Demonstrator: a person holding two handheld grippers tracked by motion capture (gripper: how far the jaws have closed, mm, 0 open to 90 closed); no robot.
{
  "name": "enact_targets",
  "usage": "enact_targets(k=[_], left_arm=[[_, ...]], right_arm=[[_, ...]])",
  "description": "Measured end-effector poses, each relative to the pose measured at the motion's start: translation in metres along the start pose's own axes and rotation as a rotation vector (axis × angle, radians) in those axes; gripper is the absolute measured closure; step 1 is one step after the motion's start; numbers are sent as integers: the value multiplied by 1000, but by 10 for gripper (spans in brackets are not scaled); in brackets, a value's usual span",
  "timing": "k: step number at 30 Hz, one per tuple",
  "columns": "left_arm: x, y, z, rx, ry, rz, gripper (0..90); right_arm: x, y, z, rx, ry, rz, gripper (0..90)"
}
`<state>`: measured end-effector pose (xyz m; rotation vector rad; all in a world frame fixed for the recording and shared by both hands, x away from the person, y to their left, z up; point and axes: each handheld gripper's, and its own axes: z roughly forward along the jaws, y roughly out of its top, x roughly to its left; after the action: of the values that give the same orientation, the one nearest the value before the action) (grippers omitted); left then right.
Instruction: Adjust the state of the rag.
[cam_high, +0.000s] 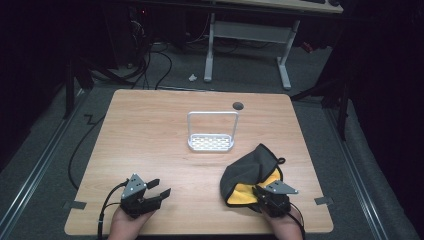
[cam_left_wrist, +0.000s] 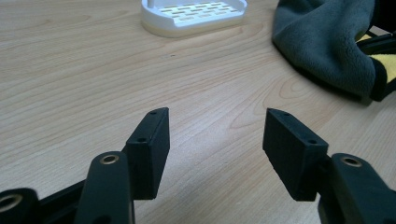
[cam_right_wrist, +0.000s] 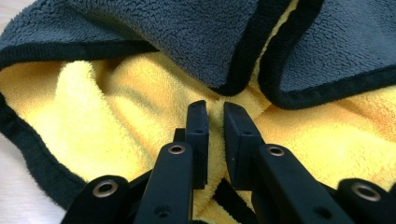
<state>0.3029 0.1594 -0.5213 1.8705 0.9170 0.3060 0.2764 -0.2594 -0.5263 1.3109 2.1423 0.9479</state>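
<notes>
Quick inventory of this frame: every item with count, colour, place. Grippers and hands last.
cloth: 1, grey outside, yellow inside, black edging; bunched on the table's near right, a yellow fold pinched in the right gripper.
rack: 1, white, slotted base with an upright wire handle; table centre, apart from the cloth.
table: 1, light wood, with a dark round hole near the far edge.
desk frame: 1, white legs, on the floor beyond the table.
cables: several, black, on the floor at far left.
left gripper: 1, black, open, empty, near left.
right gripper: 1, black, closed on the cloth.
hands: 2, at the near edge.
</notes>
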Motion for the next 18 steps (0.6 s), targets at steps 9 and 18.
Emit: enact_targets(k=[9, 18], left_arm=[[-7, 2, 1, -1, -24, 16, 417], [-31, 17, 14, 7, -91, 31, 405]], right_arm=[[46, 6, 4, 9, 124, -127, 814], [51, 13, -3, -35, 173, -128, 769]])
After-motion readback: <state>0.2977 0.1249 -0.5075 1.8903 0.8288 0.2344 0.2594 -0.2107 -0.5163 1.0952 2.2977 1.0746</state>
